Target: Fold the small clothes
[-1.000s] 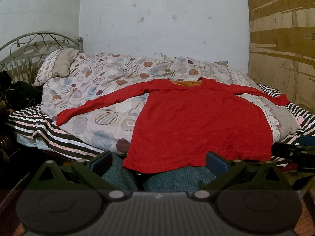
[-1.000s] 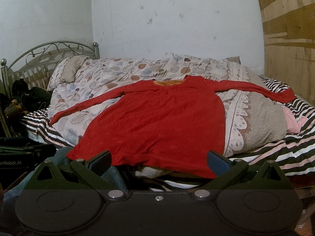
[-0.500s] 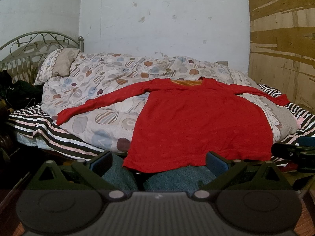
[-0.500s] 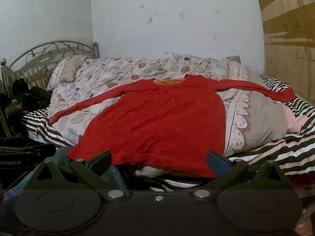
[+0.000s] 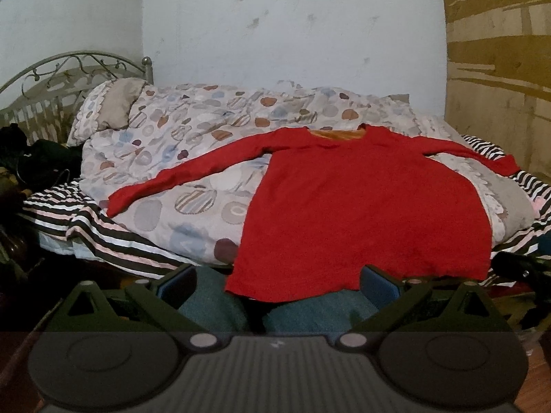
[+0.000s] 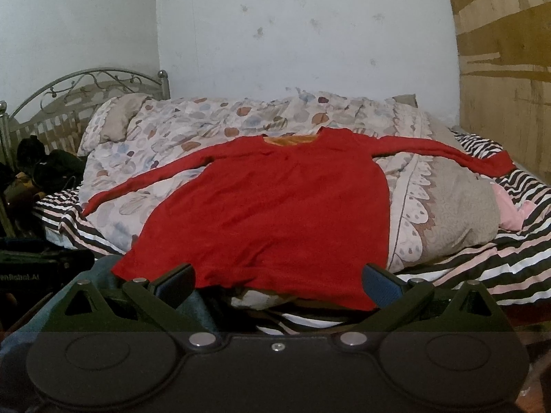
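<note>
Left wrist view gives me the long-sleeved red knit top (image 5: 361, 206) spread flat, front up, across the rumpled quilt printed with blue, brown and striped ovals (image 5: 193, 158), its neckline showing an orange lining and pointing toward the white plaster wall (image 5: 292, 34). Both sleeves lie stretched out sideways, one reaching down to the black, white and pink striped sheet (image 5: 103, 234), the other ending near the plywood panel (image 5: 499, 69) on the far side. My left gripper (image 5: 277, 280) sits low in front of the hem with its blue-padded fingers (image 5: 177, 284) spread wide and nothing between them; the hem hangs just beyond the tips, over blue denim-like fabric (image 5: 310, 313) (whether that is my operator's legs I cannot tell). From the right wrist camera the same red top (image 6: 275, 213) fills the middle of the bed, and my right gripper (image 6: 277, 280) is likewise released, its fingers (image 6: 380, 284) apart and empty, the near hem lying just past them without touching. A curled grey metal headboard (image 6: 86, 86) stands at the left with a pale pillow (image 6: 120, 117) against it, and dark clothing (image 6: 44, 168) is heaped beside it. A pink cloth (image 6: 509, 210) peeks out at the right edge of the quilt.
</note>
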{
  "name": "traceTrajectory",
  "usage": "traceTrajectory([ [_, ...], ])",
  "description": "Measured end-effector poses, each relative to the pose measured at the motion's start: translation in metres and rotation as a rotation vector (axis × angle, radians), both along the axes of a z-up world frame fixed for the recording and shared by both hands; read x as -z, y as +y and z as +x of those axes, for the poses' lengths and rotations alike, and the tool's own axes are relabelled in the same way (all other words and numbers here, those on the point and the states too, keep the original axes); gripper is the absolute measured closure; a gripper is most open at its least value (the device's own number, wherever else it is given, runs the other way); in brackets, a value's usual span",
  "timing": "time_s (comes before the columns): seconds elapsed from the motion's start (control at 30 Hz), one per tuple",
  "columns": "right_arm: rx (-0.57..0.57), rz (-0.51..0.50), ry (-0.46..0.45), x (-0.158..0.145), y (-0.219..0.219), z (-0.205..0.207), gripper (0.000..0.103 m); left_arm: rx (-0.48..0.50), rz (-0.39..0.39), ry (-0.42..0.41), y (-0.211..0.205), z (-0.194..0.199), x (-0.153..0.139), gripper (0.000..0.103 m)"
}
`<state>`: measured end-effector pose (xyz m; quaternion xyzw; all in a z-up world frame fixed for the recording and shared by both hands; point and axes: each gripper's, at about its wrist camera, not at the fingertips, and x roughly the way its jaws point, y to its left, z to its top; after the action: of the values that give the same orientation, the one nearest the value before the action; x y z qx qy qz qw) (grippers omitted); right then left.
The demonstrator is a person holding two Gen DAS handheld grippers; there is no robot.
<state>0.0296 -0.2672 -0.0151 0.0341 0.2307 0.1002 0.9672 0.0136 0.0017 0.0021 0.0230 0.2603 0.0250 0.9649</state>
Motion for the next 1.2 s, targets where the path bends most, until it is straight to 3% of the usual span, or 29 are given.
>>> traceTrajectory([
  [0.2,0.013,-0.025,0.009,-0.001,0.000,0.004,0.000,-0.028,0.009,0.019,0.000,0.008,-0.006,0.000],
  [0.37,0.066,-0.115,0.026,0.000,0.003,0.006,0.000,-0.026,0.019,0.017,-0.001,0.014,-0.010,0.000],
  [0.53,0.079,-0.122,0.050,0.003,0.000,0.010,0.000,-0.008,0.028,0.018,-0.005,0.024,-0.015,0.000],
  [0.8,0.071,-0.168,0.093,0.004,-0.001,0.030,0.000,0.037,0.055,0.046,-0.013,0.068,-0.026,0.000],
  [1.2,0.099,-0.077,-0.008,-0.008,-0.017,0.090,0.000,0.024,0.089,0.074,-0.012,0.148,-0.032,0.000],
])
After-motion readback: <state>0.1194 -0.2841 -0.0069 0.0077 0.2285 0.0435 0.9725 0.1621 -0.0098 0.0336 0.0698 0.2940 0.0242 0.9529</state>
